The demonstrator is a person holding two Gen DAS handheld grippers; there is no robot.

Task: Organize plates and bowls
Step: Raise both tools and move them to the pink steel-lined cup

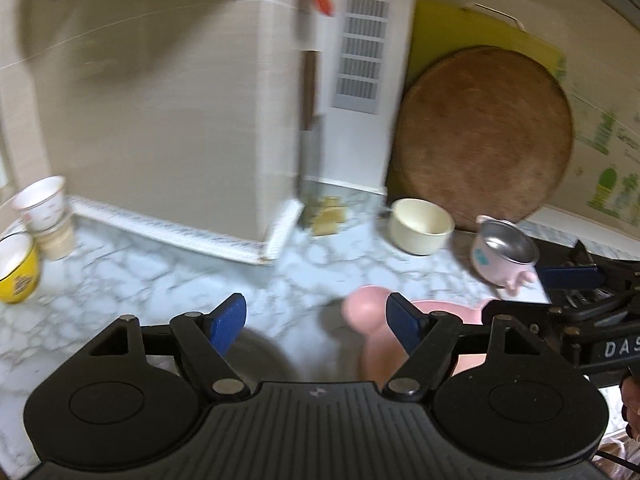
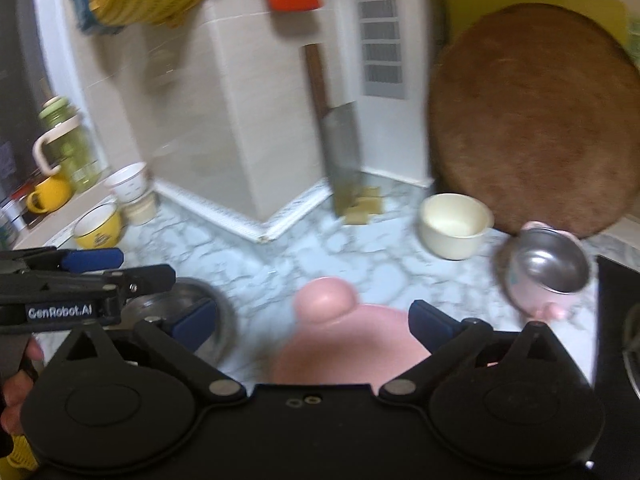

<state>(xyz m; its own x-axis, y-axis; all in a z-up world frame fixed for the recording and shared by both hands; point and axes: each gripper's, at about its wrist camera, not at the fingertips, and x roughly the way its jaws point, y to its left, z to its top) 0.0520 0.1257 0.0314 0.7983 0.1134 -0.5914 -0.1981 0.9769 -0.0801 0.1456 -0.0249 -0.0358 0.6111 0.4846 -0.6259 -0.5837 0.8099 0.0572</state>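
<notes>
Marble counter (image 2: 280,256) under everything. Pink plate (image 2: 352,344) with round ear sits close below right gripper (image 2: 314,328), between its wide-apart fingers. Cream bowl (image 2: 454,226) behind plate, pink pot (image 2: 544,272) beside bowl. Left of plate, blurry metal dish (image 2: 192,300), maybe bowl. Left gripper (image 1: 316,322) spread wide, holding nothing.

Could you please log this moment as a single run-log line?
left gripper: open, empty | right gripper: open, empty, above pink plate | cream bowl, pink pot: on counter, untouched
</notes>
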